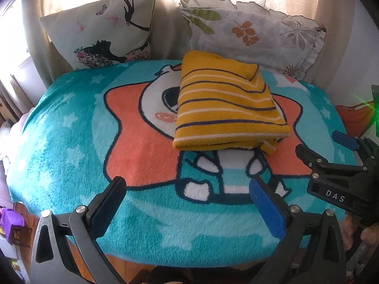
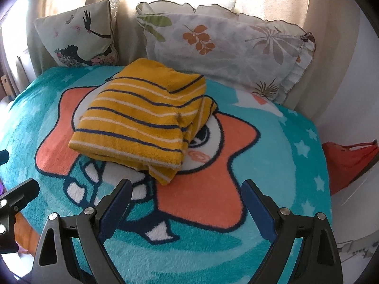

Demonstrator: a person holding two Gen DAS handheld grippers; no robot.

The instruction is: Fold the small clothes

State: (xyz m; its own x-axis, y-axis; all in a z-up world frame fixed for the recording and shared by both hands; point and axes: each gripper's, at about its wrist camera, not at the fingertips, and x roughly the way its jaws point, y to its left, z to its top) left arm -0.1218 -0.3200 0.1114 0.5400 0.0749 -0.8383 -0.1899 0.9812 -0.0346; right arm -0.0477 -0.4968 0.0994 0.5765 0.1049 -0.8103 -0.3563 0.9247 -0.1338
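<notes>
A small yellow garment with navy and white stripes (image 1: 227, 101) lies folded into a compact rectangle on the teal cartoon blanket (image 1: 71, 142). It also shows in the right wrist view (image 2: 142, 118), with a loose layer sticking out at its near right corner. My left gripper (image 1: 187, 189) is open and empty, held above the blanket in front of the garment. My right gripper (image 2: 187, 189) is open and empty, also in front of the garment. The right gripper also shows at the right edge of the left wrist view (image 1: 324, 146).
Two pillows lean against the curtain behind the blanket: one with a black silhouette print (image 1: 104, 30), one with leaf prints (image 1: 255, 35). A red object (image 2: 350, 165) sits off the blanket's right side. The blanket's front edge drops to a wooden floor.
</notes>
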